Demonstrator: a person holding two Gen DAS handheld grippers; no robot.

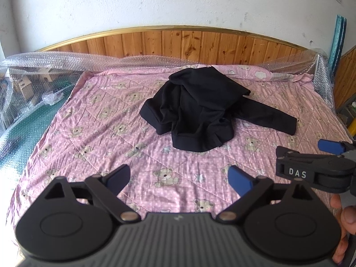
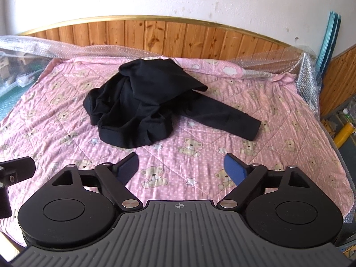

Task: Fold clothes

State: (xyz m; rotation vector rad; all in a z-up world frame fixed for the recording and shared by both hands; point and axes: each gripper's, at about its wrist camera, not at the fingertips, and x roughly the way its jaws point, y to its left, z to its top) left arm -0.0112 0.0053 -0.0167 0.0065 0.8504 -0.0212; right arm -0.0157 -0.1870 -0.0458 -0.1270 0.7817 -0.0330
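A black long-sleeved top lies crumpled in a heap on the pink teddy-bear bedspread, with one sleeve stretched out to the right. My left gripper hovers open over the near part of the bed, well short of the top, nothing between its blue pads. My right gripper is open too, just short of the heap's near hem and holding nothing. In the left wrist view the right gripper's body shows at the right edge, held by a hand.
A wooden headboard and a white wall stand behind the bed. Bubble wrap lines the bed's far and side edges. Boxes and clutter sit to the left, shelves with a yellow roll to the right.
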